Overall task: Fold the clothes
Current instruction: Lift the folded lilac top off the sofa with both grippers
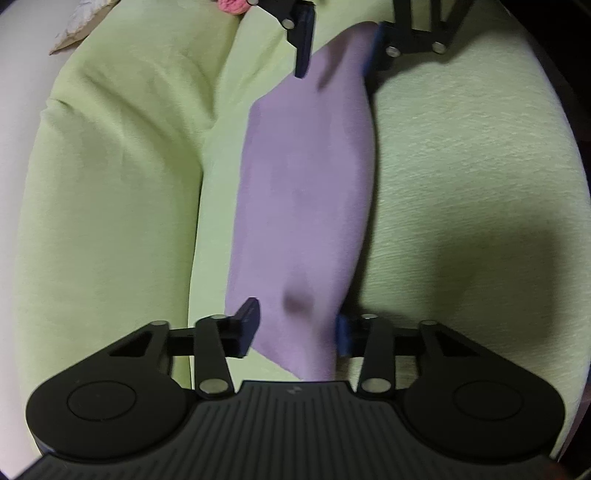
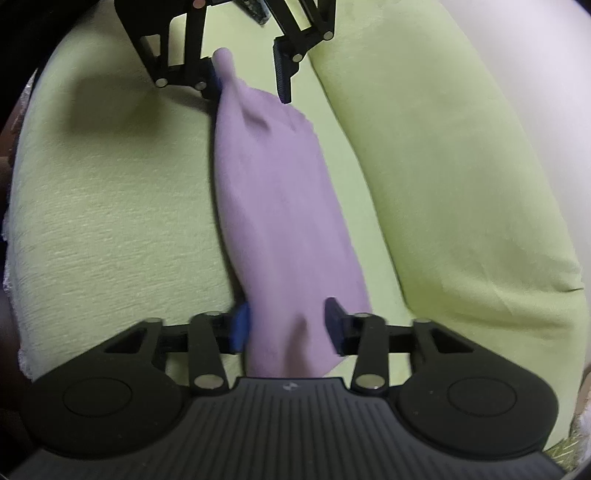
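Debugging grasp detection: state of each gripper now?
Left gripper: jaws around one end of the purple cloth; pad contact unclear.
Right gripper: jaws around the other end; contact unclear.

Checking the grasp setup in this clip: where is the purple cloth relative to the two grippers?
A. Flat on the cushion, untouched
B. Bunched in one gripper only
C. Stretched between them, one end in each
C: the purple cloth spans from the left gripper to the right gripper.

— What lies around the light green sofa seat [image 1: 461, 177]?
— A matching back cushion [image 1: 122, 177] stands against it. Beyond the cushion's far end, something pink [image 1: 232, 5] and a pale crumpled thing [image 1: 85, 22].
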`<state>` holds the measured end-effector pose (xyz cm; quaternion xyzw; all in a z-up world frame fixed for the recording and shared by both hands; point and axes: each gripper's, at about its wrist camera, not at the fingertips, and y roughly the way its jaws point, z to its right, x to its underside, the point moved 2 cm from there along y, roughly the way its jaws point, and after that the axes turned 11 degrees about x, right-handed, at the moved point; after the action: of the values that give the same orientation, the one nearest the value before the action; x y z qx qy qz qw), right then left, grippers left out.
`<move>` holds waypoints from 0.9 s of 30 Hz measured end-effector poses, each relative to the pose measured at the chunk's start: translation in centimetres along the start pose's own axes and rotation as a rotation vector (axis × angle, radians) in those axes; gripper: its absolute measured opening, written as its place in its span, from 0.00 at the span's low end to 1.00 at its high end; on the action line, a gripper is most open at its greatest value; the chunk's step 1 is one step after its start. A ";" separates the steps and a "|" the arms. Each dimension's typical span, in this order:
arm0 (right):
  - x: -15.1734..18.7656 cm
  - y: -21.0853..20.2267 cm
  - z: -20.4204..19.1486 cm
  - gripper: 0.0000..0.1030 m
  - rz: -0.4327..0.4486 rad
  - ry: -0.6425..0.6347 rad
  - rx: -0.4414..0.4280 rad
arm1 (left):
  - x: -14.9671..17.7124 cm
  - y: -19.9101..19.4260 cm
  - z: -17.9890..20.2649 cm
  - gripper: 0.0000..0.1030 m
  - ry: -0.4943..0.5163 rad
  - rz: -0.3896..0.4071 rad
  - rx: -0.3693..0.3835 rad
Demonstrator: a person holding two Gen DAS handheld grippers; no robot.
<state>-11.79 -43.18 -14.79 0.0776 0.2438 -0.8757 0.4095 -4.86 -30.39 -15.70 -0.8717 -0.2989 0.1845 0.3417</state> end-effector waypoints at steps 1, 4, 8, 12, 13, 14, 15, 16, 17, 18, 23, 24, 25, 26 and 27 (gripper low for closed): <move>0.0 0.0 0.0 0.23 -0.002 -0.004 -0.006 | -0.1 0.1 0.1 0.19 -0.002 -0.005 0.015; 0.1 0.0 -0.1 0.09 -0.015 -0.013 -0.035 | -0.3 0.3 -0.1 0.06 0.002 -0.016 0.039; 0.2 -0.6 1.7 0.07 -0.012 0.005 -0.029 | -0.5 -0.6 -1.3 0.05 -0.023 -0.008 0.035; 0.2 -1.5 4.6 0.06 -0.003 -0.009 0.028 | -1.5 -2.3 -3.5 0.05 -0.035 0.021 0.011; 0.3 -1.7 5.4 0.06 -0.006 -0.012 0.042 | -1.8 -2.8 -4.1 0.05 -0.037 0.031 0.002; 0.4 -1.9 6.2 0.06 -0.008 -0.018 0.058 | -2.2 -3.2 -4.7 0.05 -0.038 0.041 -0.011; 0.5 -2.3 7.1 0.06 -0.008 -0.025 0.076 | -2.6 -3.7 -5.4 0.05 -0.040 0.052 -0.024; 0.6 -2.6 8.0 0.06 -0.009 -0.031 0.095 | -3.0 -4.2 -6.0 0.05 -0.042 0.062 -0.036; 0.8 -3.0 8.8 0.06 -0.012 -0.037 0.112 | -3.5 -4.7 -6.6 0.05 -0.041 0.073 -0.048; 1.0 -3.4 9.6 0.06 -0.016 -0.042 0.129 | -4.0 -5.1 -7.2 0.05 -0.038 0.084 -0.059; 2.4 -5.4 13.5 0.06 -0.054 -0.047 0.214 | -6.9 -7.2 -9.2 0.05 -0.007 0.143 -0.097; 2.7 -5.9 14.1 0.06 -0.065 -0.046 0.230 | -7.6 -7.7 -9.4 0.05 -0.001 0.155 -0.099; 3.2 -6.1 15.0 0.06 -0.077 -0.044 0.244 | -8.2 -8.1 -9.6 0.05 0.006 0.168 -0.101; 3.8 -6.3 15.8 0.06 -0.088 -0.040 0.256 | -8.9 -8.5 -9.8 0.05 0.014 0.180 -0.103; 4.3 -6.8 16.4 0.06 -0.100 -0.035 0.267 | -9.5 -8.8 -9.9 0.05 0.023 0.190 -0.104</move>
<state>-18.69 -50.44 0.51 0.1038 0.1214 -0.9209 0.3556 -10.34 -36.19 -1.50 -0.9148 -0.2198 0.1902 0.2805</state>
